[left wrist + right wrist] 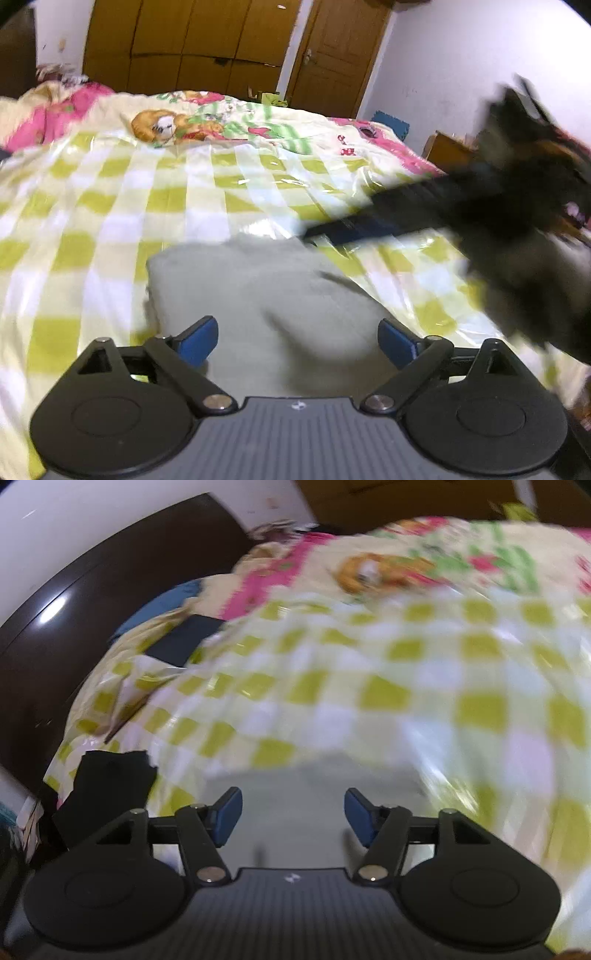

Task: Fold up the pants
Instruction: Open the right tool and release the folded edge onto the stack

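Left gripper (297, 341) is hovering spread wide, empty, over the near edge of the grey pants (258, 291). Right gripper (293, 819) is also standing apart, holding nothing. Pants are lying as a compact folded block on the checked sheet (110, 206); folding is looking nearly finished.

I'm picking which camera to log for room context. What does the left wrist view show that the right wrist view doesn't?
Only the left wrist view: the brown door, the wardrobe and the blurred right gripper reaching in.
Only the right wrist view: the dark headboard and a black cloth.
Both: the folded grey pants on the green-checked cover, and open fingers.
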A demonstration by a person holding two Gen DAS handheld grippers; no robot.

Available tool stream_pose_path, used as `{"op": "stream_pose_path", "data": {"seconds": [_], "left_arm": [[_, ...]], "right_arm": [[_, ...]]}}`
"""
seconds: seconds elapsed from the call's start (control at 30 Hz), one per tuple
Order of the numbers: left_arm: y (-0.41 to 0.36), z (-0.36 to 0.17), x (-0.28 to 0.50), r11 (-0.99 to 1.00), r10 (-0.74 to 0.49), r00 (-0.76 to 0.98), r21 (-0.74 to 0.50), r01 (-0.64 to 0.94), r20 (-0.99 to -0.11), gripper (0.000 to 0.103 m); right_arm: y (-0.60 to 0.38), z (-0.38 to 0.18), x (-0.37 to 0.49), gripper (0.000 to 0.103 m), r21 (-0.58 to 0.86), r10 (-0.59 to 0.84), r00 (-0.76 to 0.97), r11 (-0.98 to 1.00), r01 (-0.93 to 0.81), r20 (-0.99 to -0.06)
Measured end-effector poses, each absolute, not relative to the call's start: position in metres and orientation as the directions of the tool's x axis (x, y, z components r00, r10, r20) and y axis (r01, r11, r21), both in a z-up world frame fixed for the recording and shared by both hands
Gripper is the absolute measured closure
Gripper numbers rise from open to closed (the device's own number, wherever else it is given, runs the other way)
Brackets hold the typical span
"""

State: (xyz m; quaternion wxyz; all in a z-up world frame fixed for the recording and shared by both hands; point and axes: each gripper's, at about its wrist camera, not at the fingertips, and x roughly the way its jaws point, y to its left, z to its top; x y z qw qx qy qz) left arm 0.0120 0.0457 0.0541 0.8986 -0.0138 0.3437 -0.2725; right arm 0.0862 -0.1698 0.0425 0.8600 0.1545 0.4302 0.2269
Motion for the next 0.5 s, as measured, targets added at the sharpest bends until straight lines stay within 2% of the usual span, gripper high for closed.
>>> {"op": "stream_pose_path", "data": {"seconds": [0.07,0.2,0.3,0.5], "left_arm": [[0.037,0.042,0.026,0.866,-0.454,0.617,-0.153,0.477,-0.643,0.0],[0.042,0.018,0.044,0.886,-0.414,0.575,-0.168,0.432,-0.706,0.0],[0.044,0.002,0.053,0.907,-0.353,0.554,-0.132,0.399,-0.754,0.0],[0.038,0.024,0.043,0.918,-0.323,0.59,-0.094,0.385,-0.74,0.0]], "right_arm": [[-0.179,0.028,0.073,0.039,0.477,0.512,0.52,0.853,-0.213,-0.683],[-0.195,0.0,0.048,0.039,0.521,0.509,0.507,0.843,-0.133,-0.696],[-0.197,-0.025,0.034,0.039,0.582,0.541,0.463,0.81,-0.065,-0.702],[-0.19,-0.01,0.021,0.039,0.569,0.54,0.496,0.815,-0.107,-0.68]]}}
